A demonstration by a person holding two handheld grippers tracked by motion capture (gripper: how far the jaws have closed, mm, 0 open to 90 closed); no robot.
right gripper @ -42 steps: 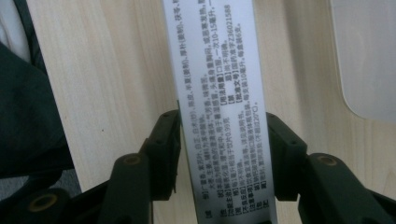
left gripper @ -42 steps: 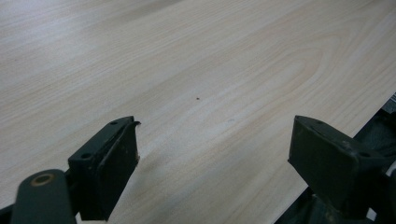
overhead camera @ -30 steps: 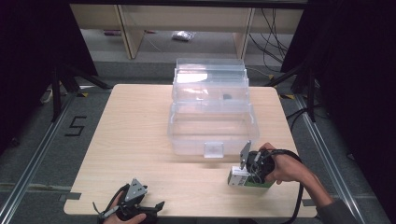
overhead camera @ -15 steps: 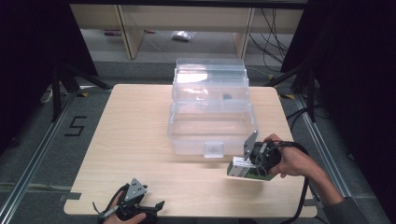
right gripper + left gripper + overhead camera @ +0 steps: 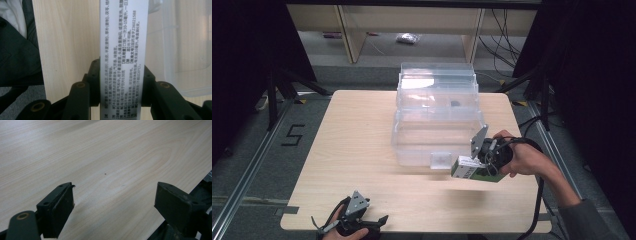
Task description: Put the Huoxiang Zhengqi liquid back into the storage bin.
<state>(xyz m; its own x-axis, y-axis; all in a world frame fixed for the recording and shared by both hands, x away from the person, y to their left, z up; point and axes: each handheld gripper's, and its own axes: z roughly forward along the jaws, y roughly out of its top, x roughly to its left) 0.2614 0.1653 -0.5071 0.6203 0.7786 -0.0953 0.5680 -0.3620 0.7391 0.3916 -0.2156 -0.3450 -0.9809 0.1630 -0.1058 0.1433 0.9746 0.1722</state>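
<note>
A small white and green carton (image 5: pixel 474 170) printed with text hangs above the table's right front, just before the clear plastic box (image 5: pixel 437 131). My right gripper (image 5: pixel 484 162) is shut on it; in the right gripper view the black jaws clamp both sides of the carton (image 5: pixel 121 55), whose white printed face runs up the middle. My left gripper (image 5: pixel 374 222) rests at the table's front edge, left of centre, held by a hand. Its fingers (image 5: pixel 58 208) stand wide apart over bare wood with nothing between them.
The clear box is a stepped, tiered organiser with a small front latch (image 5: pixel 441 160) and a dark item (image 5: pixel 455 104) in an upper tier. The light wooden table (image 5: pixel 352 145) has open surface at left. Shelving and cables stand behind; a floor marking "5" lies at left.
My right gripper has carried the carton up and a little toward the clear box's front. The left gripper has stayed put at the front edge.
</note>
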